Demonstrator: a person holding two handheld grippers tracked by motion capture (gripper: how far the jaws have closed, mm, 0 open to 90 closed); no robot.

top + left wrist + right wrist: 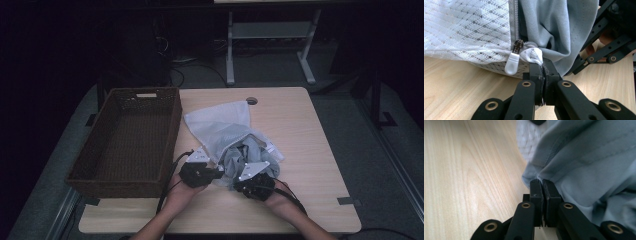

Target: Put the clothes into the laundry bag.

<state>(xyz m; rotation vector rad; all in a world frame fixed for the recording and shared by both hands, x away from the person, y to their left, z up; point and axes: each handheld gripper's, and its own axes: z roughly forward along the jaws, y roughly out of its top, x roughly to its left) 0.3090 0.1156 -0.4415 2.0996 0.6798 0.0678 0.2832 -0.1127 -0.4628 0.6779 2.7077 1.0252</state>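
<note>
Grey soft cloth garment (586, 157), limp and light: right gripper (541, 185) pinches its fold; left gripper (542, 65) nips white mesh laundry bag (466, 30) hem at five o'clock.

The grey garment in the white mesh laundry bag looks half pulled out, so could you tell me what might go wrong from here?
1. The left gripper is clamped on the white mesh laundry bag beside its white zipper pull; a hard tug may strain the zipper.
2. The right gripper pinches only an edge of the grey garment; it could slip free.
</note>
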